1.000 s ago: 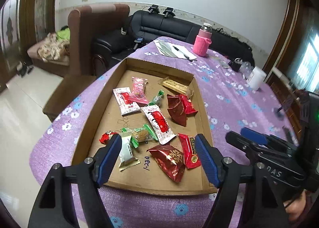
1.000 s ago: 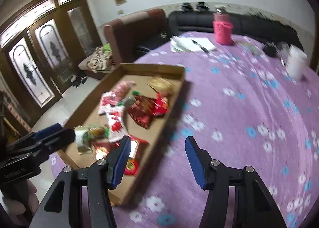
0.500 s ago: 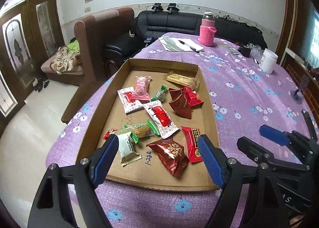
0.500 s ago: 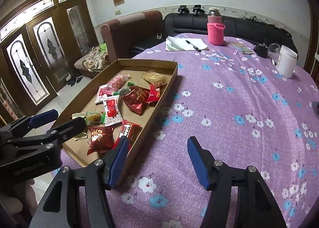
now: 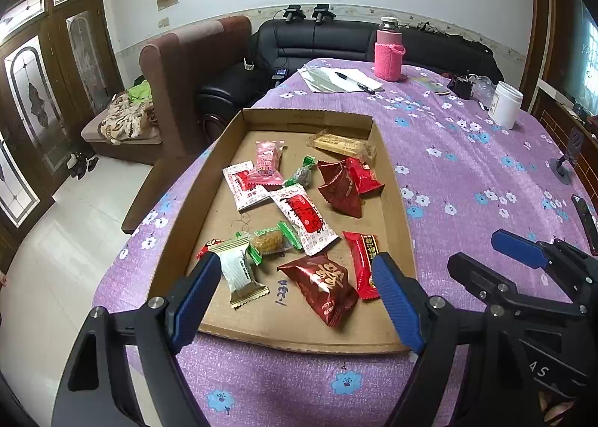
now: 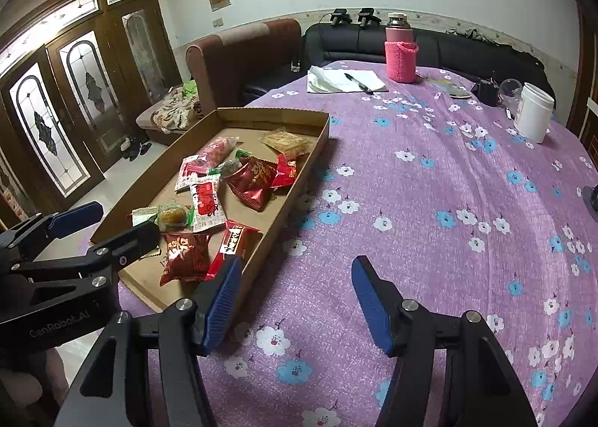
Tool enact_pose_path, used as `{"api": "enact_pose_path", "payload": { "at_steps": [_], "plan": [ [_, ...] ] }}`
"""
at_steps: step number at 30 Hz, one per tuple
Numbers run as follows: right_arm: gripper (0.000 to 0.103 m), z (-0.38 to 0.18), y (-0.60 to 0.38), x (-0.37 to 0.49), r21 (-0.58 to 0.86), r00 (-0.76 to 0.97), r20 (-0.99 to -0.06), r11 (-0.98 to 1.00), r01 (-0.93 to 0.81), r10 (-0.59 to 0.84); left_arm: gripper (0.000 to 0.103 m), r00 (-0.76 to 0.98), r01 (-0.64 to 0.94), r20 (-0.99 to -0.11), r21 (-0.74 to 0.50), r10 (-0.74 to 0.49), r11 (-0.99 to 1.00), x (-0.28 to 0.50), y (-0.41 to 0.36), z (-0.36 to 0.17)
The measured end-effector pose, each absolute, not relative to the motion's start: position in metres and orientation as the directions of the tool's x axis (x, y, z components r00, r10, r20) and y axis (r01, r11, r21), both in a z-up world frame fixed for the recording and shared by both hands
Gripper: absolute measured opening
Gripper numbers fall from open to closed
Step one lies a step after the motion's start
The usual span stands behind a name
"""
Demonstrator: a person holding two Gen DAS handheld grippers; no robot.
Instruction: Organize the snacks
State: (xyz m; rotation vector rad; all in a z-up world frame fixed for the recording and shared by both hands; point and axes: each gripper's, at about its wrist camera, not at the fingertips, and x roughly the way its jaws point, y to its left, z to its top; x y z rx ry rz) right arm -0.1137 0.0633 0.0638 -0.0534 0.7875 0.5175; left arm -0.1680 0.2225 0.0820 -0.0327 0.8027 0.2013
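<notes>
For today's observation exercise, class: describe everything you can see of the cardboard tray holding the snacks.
The cardboard tray is a shallow, open-topped rectangle of plain brown corrugated card with low upright walls. It lies flat on the purple flowered tablecloth near the table's edge. Wrapped snacks lie scattered loose across its floor, which bears some pen scribbles. Both grippers are open; the left gripper is at its near end. Neither visibly touches it.

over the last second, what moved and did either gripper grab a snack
Both grippers drew back and up from the cardboard tray: more of the tray and purple tablecloth shows in each wrist view. The left gripper and right gripper are open and empty; nothing was grabbed or released. The snacks, including the dark red packet, lie as before.
</notes>
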Motion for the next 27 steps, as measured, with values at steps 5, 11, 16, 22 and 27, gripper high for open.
{"api": "enact_pose_path", "payload": {
  "at_steps": [5, 11, 16, 22, 27],
  "plan": [
    [0.066, 0.062, 0.064, -0.114, 0.14, 0.585, -0.692, 0.874, -0.465, 0.422, 0.082, 0.675, -0.19, -0.719, 0.047, 0.165, 0.981, -0.168, 0.223, 0.081],
    [0.066, 0.06, 0.067, -0.114, 0.136, 0.581, -0.698, 0.874, -0.466, 0.418, 0.082, 0.67, -0.191, -0.724, 0.046, 0.164, 0.981, -0.167, 0.223, 0.077],
    [0.066, 0.059, 0.066, -0.114, 0.137, 0.579, -0.702, 0.876, -0.462, 0.416, 0.083, 0.669, -0.188, -0.725, 0.045, 0.161, 0.981, -0.167, 0.222, 0.075],
    [0.066, 0.057, 0.065, -0.114, 0.137, 0.578, -0.705, 0.878, -0.458, 0.411, 0.083, 0.68, -0.191, -0.716, 0.041, 0.162, 0.981, -0.168, 0.221, 0.076],
    [0.066, 0.057, 0.065, -0.114, 0.134, 0.581, -0.704, 0.879, -0.457, 0.409, 0.083, 0.733, -0.22, -0.657, 0.017, 0.177, 0.975, -0.178, 0.226, 0.089]
  ]
}}
